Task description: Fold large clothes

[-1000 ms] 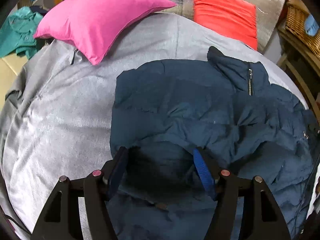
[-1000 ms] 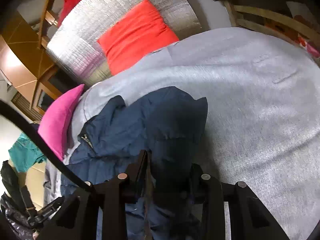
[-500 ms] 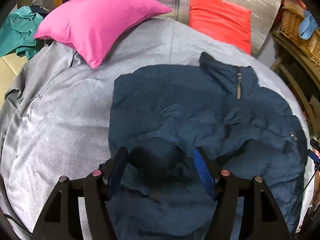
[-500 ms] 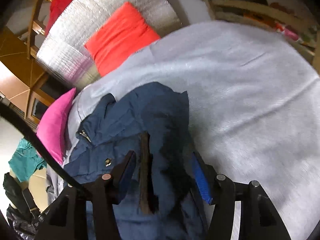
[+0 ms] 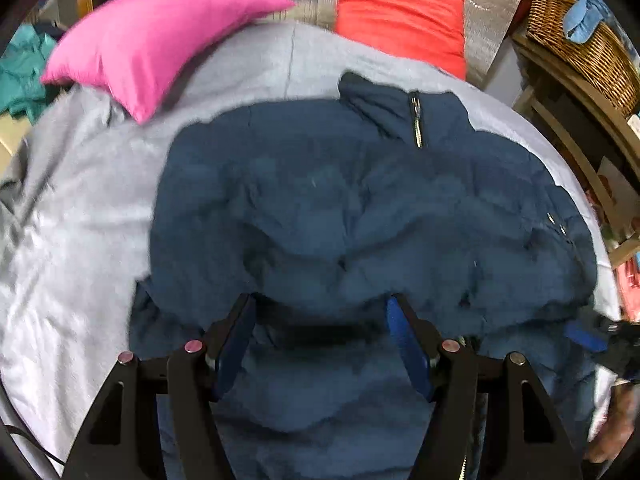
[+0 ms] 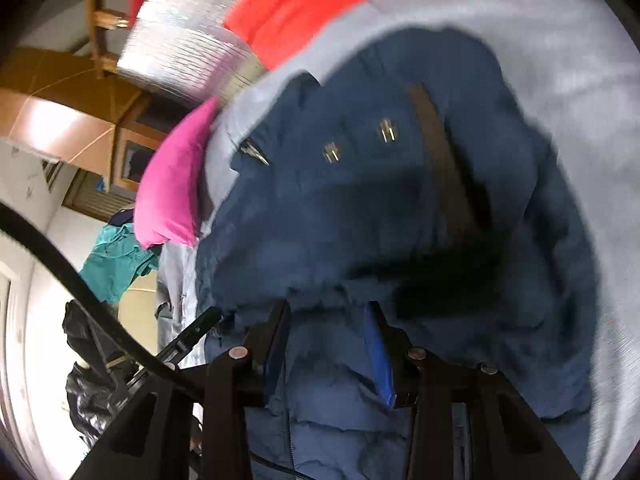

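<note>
The left gripper (image 5: 320, 336) is wide apart over the blue puffy jacket (image 5: 360, 216), not squeezing it. The right gripper (image 6: 326, 344) has just been closing, with jacket cloth between its jaws; I cannot tell if it pinches. The jacket lies on the grey bed cover (image 5: 80, 208). Farther back sit a pink pillow (image 5: 152, 36) and an orange-red pillow (image 5: 400, 16).

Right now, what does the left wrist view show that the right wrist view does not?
Only the left wrist view shows the wicker basket and the jacket's collar zipper. Only the right wrist view shows two metal snaps, a dark strap and a black cable. Both show the blue jacket, pink pillow, red pillow and grey bedcover.
</note>
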Available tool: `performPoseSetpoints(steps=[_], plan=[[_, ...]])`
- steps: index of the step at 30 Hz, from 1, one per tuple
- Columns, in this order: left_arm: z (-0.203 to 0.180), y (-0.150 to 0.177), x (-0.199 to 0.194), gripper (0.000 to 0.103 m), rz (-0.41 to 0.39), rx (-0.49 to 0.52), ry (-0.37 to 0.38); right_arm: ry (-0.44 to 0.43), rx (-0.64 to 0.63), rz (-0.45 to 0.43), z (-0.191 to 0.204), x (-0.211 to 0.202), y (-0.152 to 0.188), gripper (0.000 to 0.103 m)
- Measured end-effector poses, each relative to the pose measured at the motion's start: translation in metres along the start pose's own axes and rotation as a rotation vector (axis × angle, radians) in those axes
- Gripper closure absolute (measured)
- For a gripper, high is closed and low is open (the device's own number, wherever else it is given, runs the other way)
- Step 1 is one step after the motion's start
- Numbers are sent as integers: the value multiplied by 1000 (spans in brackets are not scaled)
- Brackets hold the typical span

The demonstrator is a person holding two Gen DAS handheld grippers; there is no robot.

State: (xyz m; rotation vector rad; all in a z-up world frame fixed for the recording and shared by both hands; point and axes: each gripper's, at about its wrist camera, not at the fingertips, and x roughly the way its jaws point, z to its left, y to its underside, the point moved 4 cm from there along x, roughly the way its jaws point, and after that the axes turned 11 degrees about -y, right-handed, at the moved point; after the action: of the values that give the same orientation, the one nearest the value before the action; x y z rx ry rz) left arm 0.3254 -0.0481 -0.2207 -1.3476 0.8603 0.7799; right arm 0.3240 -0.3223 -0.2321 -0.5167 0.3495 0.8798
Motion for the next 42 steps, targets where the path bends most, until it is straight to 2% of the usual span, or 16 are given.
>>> performPoseSetpoints(steps=[3,8,11,16,19,21,23,27,30,31,35,42], plan=[[6,7,5,34,57,-59,48,-3,65,-13,-10,8,0,57],[19,16,10,32,133,-171,144,-82,219,-89,-32,7,-8,45],[27,18,16,32,168,-253,185,-108,251,-120,-36,4,-9,44],[44,18,20,30,183,-400,264,-190,332,-168,-50,-5,-11,44],[49,19,26,29,188,-440,281,-225,359,-182,-51,-3,-14,44],[49,19,29,29,179,-468,286,-208,350,-180,-49,0,-15,48],[51,19,28,29,174,-470,282,-180,335,-177,-47,1,-15,57],[49,16,31,30,160,-460,268,-137,317,-168,-47,4,-15,64],[49,16,32,39,149,-439,241,-95,285,-155,-49,3,-13,69],[49,15,32,46,146,-437,230,-74,269,-146,-48,4,-12,72],[50,15,35,58,140,-435,217,-67,259,-127,-49,5,-12,72],[44,12,42,67,116,-383,200,-54,229,-112,-46,8,-14,73]])
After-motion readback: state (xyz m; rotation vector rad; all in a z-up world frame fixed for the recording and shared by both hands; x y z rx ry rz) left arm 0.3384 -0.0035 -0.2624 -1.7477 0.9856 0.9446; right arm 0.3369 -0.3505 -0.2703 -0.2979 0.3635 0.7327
